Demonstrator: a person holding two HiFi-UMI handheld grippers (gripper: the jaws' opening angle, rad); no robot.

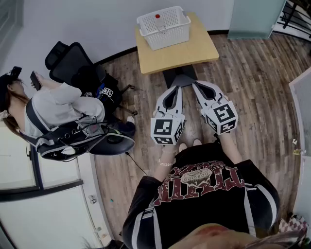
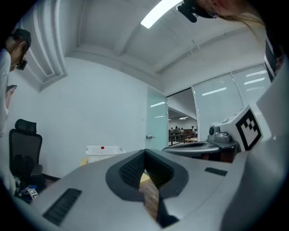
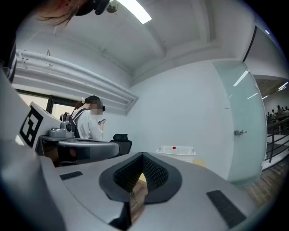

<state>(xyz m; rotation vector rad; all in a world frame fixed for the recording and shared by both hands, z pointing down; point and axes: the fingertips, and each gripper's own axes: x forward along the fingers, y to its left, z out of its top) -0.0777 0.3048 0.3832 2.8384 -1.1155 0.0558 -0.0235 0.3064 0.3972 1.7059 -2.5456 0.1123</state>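
- The left tongs were held low in front of the person's chest, at the centre of the head view. They pointed toward the frame's upper edge, and their jaws met at the tips with nothing between them.
- The right tongs were just beside them at much the same height. They were angled slightly inward so the two tips came near each other, and these jaws were also closed on nothing.
- Both pointed toward the tabletop at the upper centre. The white basket stood on its far left part, well apart from both tongs, with a small red-topped thing inside it.
- Only the head view showed the wooden floor, the black office chair and the whole layout from above.
- The seated person at the left of that view also appeared at the left of the right gripper view, behind the other tongs' body.
- Only the gripper views showed the ceiling with its strip light and the door handle.
- In the left gripper view the basket sat left of the closed tips. In the right gripper view it sat right of them.
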